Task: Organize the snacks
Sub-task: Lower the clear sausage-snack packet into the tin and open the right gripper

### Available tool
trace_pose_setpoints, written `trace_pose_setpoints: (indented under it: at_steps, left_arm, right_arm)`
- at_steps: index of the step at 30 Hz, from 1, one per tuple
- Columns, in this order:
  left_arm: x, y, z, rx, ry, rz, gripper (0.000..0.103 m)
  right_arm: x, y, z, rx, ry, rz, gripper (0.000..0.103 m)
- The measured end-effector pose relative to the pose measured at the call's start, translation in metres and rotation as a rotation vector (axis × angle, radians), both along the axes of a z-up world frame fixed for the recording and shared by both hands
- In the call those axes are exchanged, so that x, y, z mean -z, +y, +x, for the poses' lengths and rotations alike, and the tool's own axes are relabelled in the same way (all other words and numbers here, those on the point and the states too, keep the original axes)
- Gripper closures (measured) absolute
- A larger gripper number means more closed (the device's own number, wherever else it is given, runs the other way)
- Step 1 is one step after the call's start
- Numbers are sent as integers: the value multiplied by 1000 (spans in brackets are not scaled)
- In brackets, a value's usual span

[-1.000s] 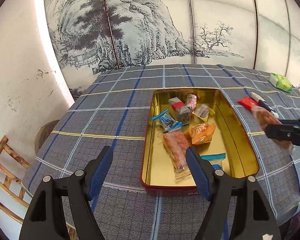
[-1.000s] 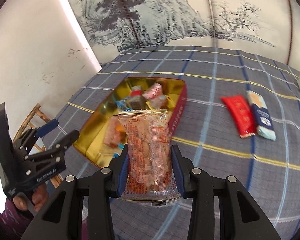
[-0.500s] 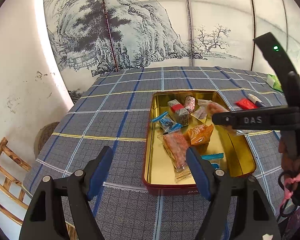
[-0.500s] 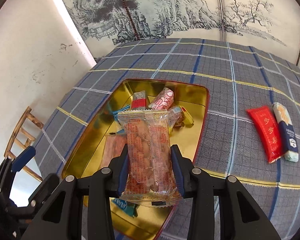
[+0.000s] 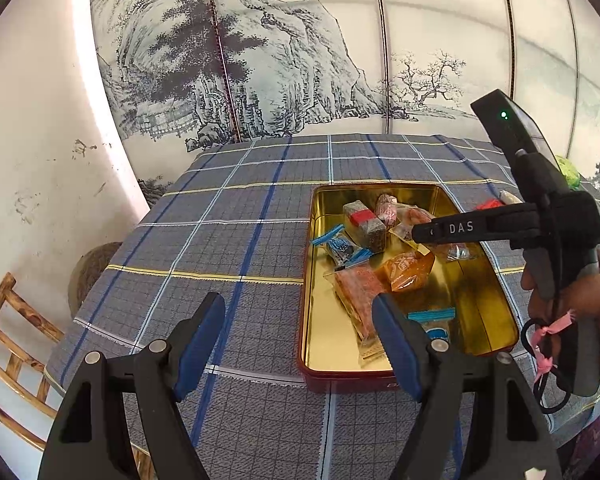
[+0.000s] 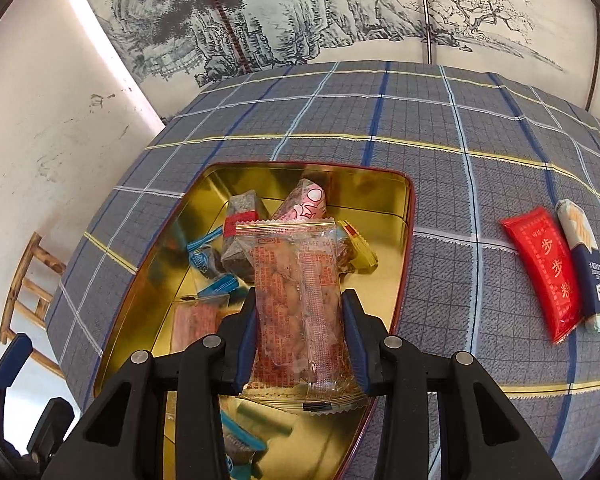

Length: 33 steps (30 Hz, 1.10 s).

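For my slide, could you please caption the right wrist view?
Right hand-held gripper holds a clear snack packet above the gold tin.

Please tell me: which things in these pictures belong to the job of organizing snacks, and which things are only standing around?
Belongs to the job:
- right claw, shut on the clear snack packet
- gold tin with snacks inside
- red packet and blue-white packet on the cloth
- green packet, far edge
- left claw, open

Only standing around:
- checked tablecloth
- painted screen
- wooden chair

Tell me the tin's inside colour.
Shiny gold inside the tin; the right wrist view shows it best.
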<state>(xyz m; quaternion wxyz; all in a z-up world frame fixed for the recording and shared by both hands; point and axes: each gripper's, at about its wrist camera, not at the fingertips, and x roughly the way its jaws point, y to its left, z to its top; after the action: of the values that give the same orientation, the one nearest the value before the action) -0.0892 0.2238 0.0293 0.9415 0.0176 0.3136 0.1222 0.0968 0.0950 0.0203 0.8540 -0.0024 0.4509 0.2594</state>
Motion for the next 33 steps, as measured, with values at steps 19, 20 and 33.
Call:
trace_pose_setpoints:
  at_steps: [19,20,33]
  left_arm:
    - [-1,4,1,-2,5,-2,30]
    - [-1,4,1,-2,5,-1,30]
    - [4,7,0,-3,14,-1,30]
  right_arm:
    - [1,2,3,10,1,12,62]
    - [1,1,4,12,2,17,62]
    - [-5,-7,-11,-4,-34,67,62]
